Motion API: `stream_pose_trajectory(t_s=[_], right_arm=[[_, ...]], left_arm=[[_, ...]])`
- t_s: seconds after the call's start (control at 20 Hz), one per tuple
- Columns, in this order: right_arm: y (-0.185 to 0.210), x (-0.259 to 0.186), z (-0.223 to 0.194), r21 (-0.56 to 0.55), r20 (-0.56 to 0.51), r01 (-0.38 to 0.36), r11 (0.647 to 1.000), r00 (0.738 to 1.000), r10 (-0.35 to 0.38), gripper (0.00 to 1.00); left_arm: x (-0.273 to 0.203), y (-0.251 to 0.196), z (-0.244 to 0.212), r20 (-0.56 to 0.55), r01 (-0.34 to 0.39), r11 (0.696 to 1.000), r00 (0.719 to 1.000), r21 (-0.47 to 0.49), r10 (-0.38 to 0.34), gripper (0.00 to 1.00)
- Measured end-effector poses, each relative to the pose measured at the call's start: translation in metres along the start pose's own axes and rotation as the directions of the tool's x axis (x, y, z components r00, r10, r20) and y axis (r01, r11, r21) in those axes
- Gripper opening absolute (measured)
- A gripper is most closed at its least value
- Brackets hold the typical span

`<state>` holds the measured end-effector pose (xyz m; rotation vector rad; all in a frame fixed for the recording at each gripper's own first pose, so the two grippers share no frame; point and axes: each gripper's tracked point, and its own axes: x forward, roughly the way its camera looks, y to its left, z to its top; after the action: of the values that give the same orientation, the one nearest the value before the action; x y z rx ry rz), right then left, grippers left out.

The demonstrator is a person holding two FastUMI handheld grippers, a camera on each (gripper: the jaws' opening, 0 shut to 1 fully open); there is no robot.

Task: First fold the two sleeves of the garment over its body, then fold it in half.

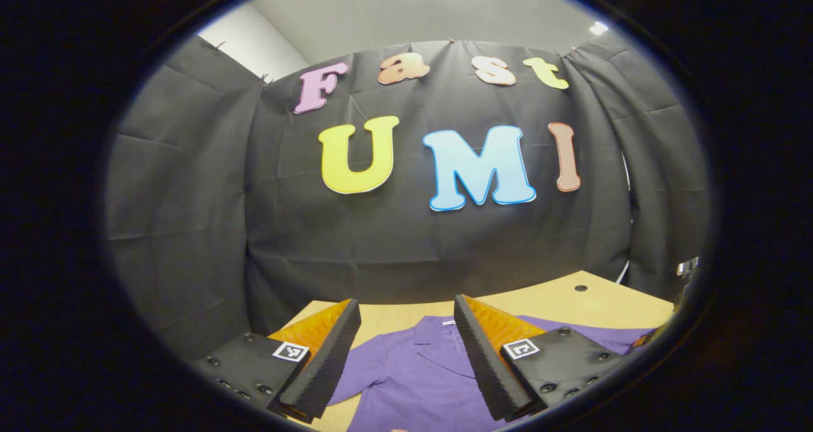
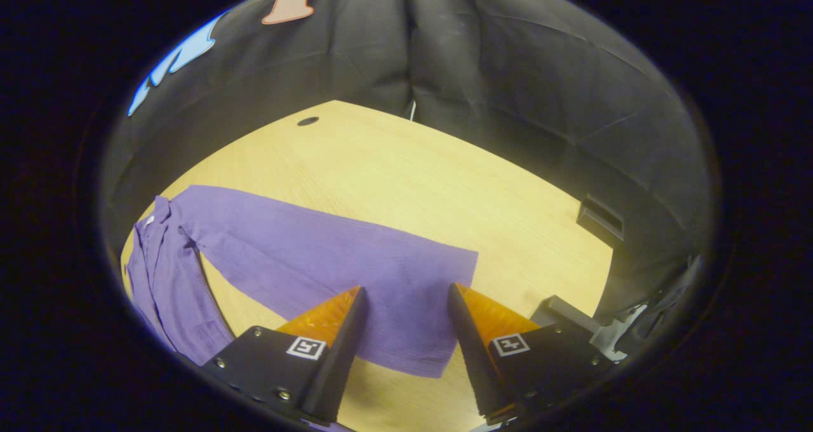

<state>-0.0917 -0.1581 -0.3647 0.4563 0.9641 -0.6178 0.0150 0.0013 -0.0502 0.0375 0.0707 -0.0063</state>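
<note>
The purple long-sleeved collared garment (image 1: 419, 371) is lying flat on the pale wooden table (image 2: 413, 178), one sleeve (image 2: 330, 260) still stretching outward, so no fold appears done. The left tongs (image 1: 406, 356) and right tongs (image 2: 406, 330) are hovering open above it, gripping nothing.

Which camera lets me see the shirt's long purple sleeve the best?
The right gripper view. There the sleeve lies stretched flat across the wooden table, right out to its cuff end. The left gripper view looks at the collar and chest, and catches just a strip of that sleeve at its right edge.
</note>
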Motion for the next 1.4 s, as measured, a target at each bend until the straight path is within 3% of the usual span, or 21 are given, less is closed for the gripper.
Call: stream_pose_trajectory(t_s=[0.05,0.15,0.25,0.3,0.4,0.5,0.55,1.0,1.4], right_arm=[[-0.002,0.001,0.001,0.000,-0.002,0.002,1.000,1.000,-0.002,0.80],[-0.001,0.000,0.001,0.023,-0.010,0.000,1.000,1.000,0.000,0.47],[-0.001,0.002,0.001,0.040,-0.007,-0.014,0.999,1.000,0.014,0.47],[0.000,0.000,0.003,0.062,-0.010,-0.018,0.998,1.000,0.019,0.13],[-0.002,-0.002,0.009,0.084,-0.009,-0.029,0.996,1.000,0.030,0.14],[0.000,0.001,0.009,0.102,-0.017,-0.044,0.994,0.999,0.046,0.00],[-0.001,0.001,0.011,0.110,-0.015,-0.050,0.993,0.999,0.051,0.04],[0.042,-0.038,0.064,0.030,0.119,-0.214,0.976,0.971,0.209,0.04],[0.154,-0.086,0.127,-0.080,0.222,-0.417,0.906,0.878,0.424,0.04]], left_arm=[[0.001,-0.001,0.000,0.002,0.004,1.000,1.000,-0.004,-0.004,0.94],[0.001,-0.001,0.001,0.008,0.011,1.000,1.000,-0.009,-0.011,0.94],[0.000,0.002,0.000,0.014,0.008,1.000,1.000,-0.009,-0.008,0.95],[0.000,0.003,0.000,0.016,0.007,1.000,1.000,-0.012,-0.007,0.95],[0.000,0.009,0.000,0.017,-0.002,1.000,1.000,-0.019,0.003,0.96],[-0.002,0.014,-0.002,0.014,-0.008,1.000,1.000,-0.023,0.009,0.94],[-0.003,0.016,-0.003,0.014,-0.013,1.000,1.000,-0.022,0.013,0.94],[-0.006,0.032,-0.007,0.010,-0.041,0.999,0.999,-0.022,0.041,0.94],[-0.008,0.056,-0.022,-0.010,-0.084,0.996,0.996,-0.018,0.084,0.95]])
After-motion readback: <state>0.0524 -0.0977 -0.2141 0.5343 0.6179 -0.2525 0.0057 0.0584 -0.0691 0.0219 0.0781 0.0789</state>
